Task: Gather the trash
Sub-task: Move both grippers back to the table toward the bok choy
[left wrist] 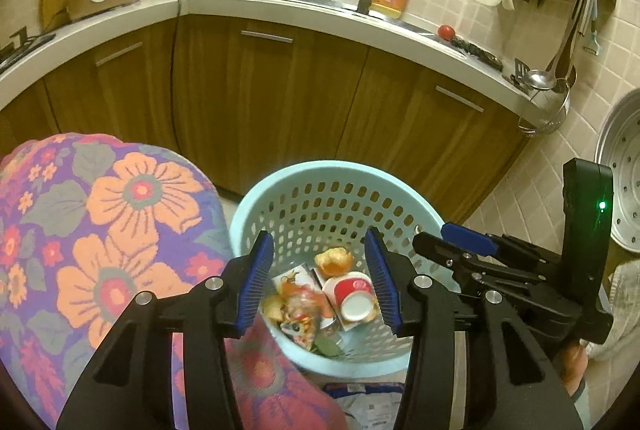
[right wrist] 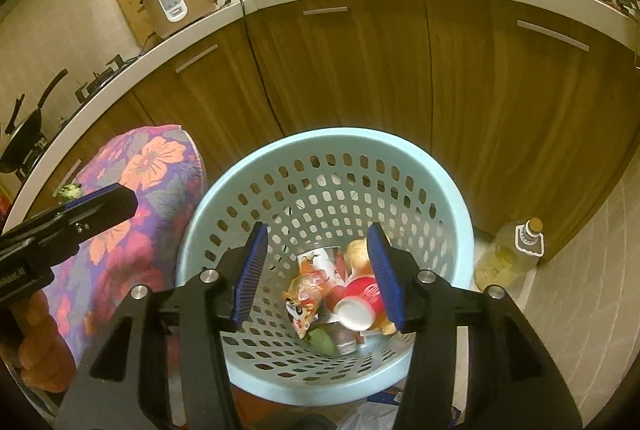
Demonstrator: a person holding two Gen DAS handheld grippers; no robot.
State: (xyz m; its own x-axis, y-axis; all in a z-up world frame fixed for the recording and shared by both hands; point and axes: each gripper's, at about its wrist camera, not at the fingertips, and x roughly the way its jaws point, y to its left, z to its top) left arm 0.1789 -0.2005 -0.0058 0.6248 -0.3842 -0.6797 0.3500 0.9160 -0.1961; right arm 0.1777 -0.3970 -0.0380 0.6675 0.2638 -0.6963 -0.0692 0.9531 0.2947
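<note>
A light blue perforated basket (left wrist: 276, 186) stands on the floor by the cabinets; it also shows in the right wrist view (right wrist: 240, 166). Inside lie a red and white paper cup (left wrist: 354, 296) (right wrist: 356, 300), a printed snack wrapper (left wrist: 298, 300) (right wrist: 306, 296), a brownish food scrap (left wrist: 334, 260) and a green scrap (right wrist: 322, 340). My left gripper (left wrist: 318, 282) is open and empty above the basket. My right gripper (right wrist: 318, 278) is open and empty above the basket too, and shows at the right in the left wrist view (left wrist: 468, 244).
A flowered cloth-covered seat (left wrist: 100, 230) stands left of the basket. Wooden cabinets (left wrist: 280, 94) under a white counter (left wrist: 304, 10) lie behind. An oil bottle (right wrist: 508, 254) stands on the floor at the right. A plastic bag (left wrist: 360, 406) lies below the basket.
</note>
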